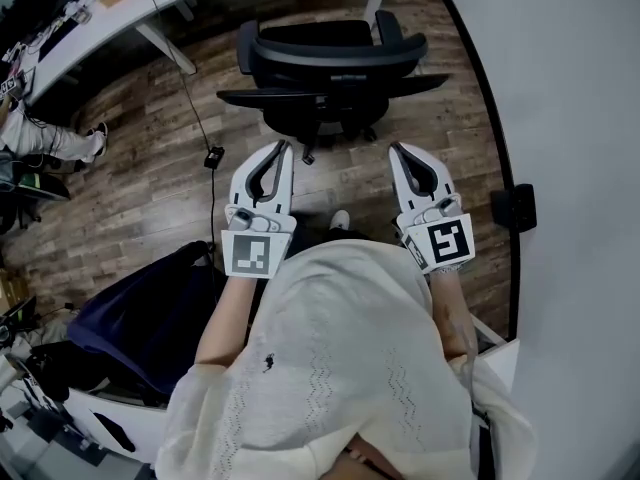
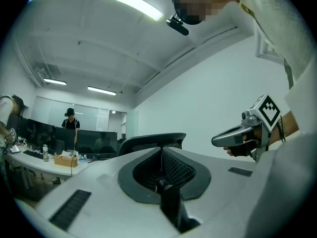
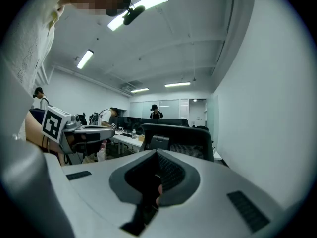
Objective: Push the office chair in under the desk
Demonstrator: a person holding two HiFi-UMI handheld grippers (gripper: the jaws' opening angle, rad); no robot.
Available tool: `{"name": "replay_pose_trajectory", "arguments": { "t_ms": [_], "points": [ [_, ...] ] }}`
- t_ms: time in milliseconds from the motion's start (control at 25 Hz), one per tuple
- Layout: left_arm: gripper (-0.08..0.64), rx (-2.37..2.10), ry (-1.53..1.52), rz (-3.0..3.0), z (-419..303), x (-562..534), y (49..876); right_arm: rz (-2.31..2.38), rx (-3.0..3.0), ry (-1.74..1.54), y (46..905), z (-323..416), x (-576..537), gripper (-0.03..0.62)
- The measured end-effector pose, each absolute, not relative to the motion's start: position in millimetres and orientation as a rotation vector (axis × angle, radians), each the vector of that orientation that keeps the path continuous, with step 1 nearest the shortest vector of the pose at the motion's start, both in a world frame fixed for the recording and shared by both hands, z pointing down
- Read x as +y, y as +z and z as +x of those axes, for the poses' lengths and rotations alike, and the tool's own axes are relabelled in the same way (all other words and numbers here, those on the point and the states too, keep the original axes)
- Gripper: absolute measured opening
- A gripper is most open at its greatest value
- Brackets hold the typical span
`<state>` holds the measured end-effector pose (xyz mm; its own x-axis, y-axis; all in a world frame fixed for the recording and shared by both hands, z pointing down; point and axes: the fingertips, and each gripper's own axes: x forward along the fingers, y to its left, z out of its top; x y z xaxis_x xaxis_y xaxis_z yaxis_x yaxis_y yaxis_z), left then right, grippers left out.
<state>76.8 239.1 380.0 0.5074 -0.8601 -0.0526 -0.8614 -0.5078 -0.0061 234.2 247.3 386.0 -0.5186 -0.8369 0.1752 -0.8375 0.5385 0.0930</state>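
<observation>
Head view: the office chair (image 1: 330,68) stands on brown wood-plank floor (image 1: 150,198), just beside the pale wall (image 1: 570,118). It is ahead of both tools and touches neither. It is black, with a curved backrest rim, two flat armrests spread sideways and a star base below. The left tool (image 1: 283,146) and right tool (image 1: 395,148) are smooth white shells with dark inner linings. Each narrows to a point where its jaws meet with nothing between them, and each carries a cube with square markers. A white counter (image 1: 90,38) on slanted white legs runs across the upper left, and a thin black cable (image 1: 195,108) trails from it over the floor. Loose cream knit sleeves (image 1: 340,368) fill the bottom.

Left gripper view: seen level, this tool's jaws lie pressed together and empty, their inner faces ribbed and mesh-like. The chair's backrest rim shows as a dark arc just past them. Unlike the overhead view, this one shows a row of dark monitors (image 2: 94,140), a cardboard box (image 2: 65,160) on the counter, a standing person (image 2: 70,118) and long ceiling lights (image 2: 129,3).

Right gripper view: its jaws are likewise together on nothing. Here the chair shows its mesh back panel and headrest block, and more people are at the far counter.
</observation>
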Motion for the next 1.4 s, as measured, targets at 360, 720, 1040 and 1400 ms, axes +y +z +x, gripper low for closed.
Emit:
{"name": "replay_pose_trajectory", "arguments": {
  "t_ms": [360, 720, 1040, 1400],
  "points": [
    [0.033, 1.438, 0.069, -2.795, 85, 218, 384, 1.221, -2.474, -0.127, 403, 230, 229, 0.077],
    [0.141, 1.063, -0.385, -2.689, 106, 175, 418, 0.985, -2.21, -0.313, 440, 225, 177, 0.115],
    [0.238, 0.822, -0.859, -2.526, 114, 148, 477, 0.908, -1.928, -0.493, 479, 247, 139, 0.13],
    [0.241, 0.683, -1.096, -2.349, 119, 130, 504, 0.714, -1.756, -0.579, 508, 258, 115, 0.161]
  ]
}}
